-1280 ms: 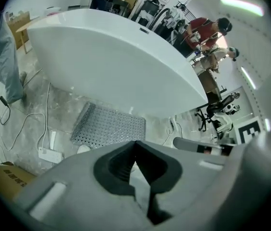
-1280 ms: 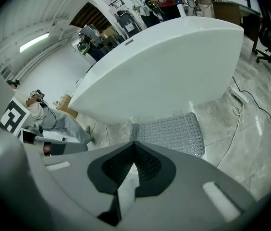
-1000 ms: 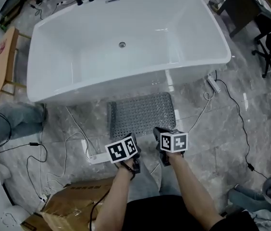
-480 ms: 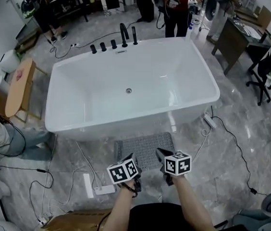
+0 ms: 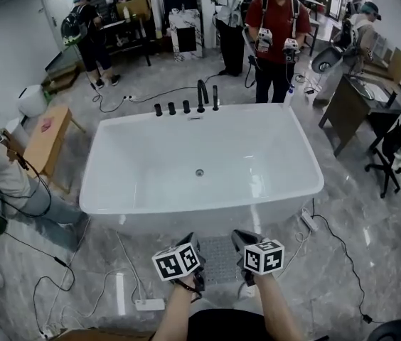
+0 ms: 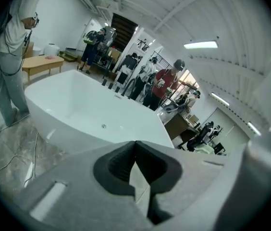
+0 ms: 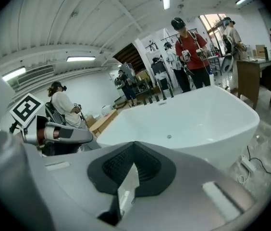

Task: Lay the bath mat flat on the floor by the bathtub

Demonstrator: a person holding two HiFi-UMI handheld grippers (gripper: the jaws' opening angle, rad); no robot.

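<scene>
**A:** Entry one, the task's thing. Where is it lying?

**B:** Bath mat (image 5: 219, 260), grey, dotted with small holes. It is lying flat on the marble floor (image 5: 343, 275), with its far edge at the foot of the bathtub's near wall. In the head view the two grippers are covering its sides, so only a middle strip is showing.

**A:** Entry two?

**B:** Bathtub (image 5: 186, 209), white and rectangular. A drain (image 5: 200, 172) is showing in its bottom, and black taps (image 5: 186, 108) are standing in a row on the far rim.

**A:** The claws?

**B:** Left gripper (image 5: 193, 240) is hanging over the mat's left side and pointing toward the tub. In the left gripper view its jaws are pressing together at the tips, with nothing between them. Right gripper (image 5: 238, 235) is hanging over the mat's right side, level with the left one. Its jaws are likewise meeting tip to tip and clamping nothing. Neither gripper is touching the mat.

**A:** Sundries?

**B:** Power strip (image 5: 148, 305), white, is lying on the floor to the left of the mat, with cables trailing from it. A wooden bench (image 5: 44, 142) is standing left of the tub. A person in a red shirt (image 5: 277, 30) is standing beyond the far rim. An office chair (image 5: 394, 144) is sitting well off to the right.
</scene>
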